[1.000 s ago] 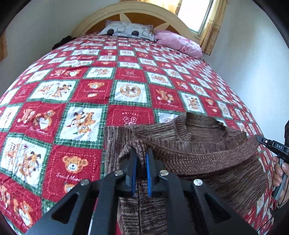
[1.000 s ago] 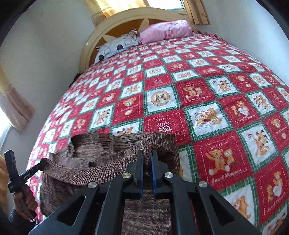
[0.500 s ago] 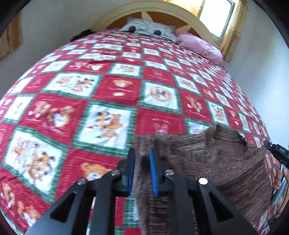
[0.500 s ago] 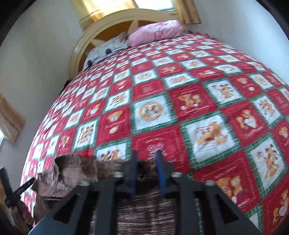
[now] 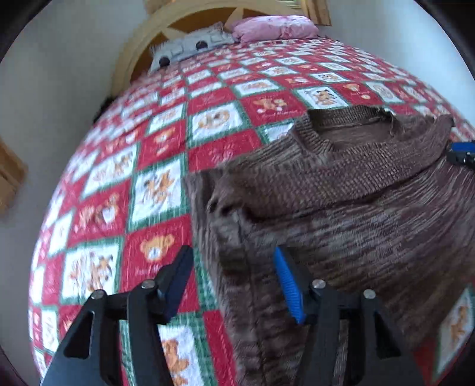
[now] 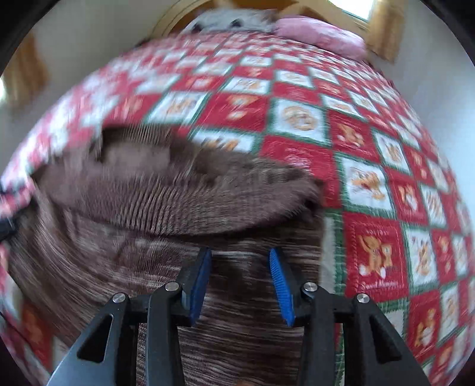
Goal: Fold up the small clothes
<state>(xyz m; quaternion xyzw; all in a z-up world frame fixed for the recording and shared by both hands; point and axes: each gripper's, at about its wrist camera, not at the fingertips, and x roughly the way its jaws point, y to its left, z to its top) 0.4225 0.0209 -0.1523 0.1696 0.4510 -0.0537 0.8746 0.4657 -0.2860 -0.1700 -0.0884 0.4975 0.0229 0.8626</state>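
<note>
I'm looking down a bed [image 5: 237,98] covered by a red, white and green teddy-bear quilt [image 6: 371,184]. At its far end an arched cream headboard [image 5: 130,50] backs a grey pillow [image 5: 193,44] and a pink pillow [image 5: 273,26]. Pale walls [image 5: 59,74] surround it; daylight enters a curtained window [image 6: 380,17].

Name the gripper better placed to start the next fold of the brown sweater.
Left, probably. The left gripper straddles the brown sweater at its side edge, jaws just opened, nothing pinched. The right gripper, also just opened, hovers over the flat middle, away from any edge.
</note>
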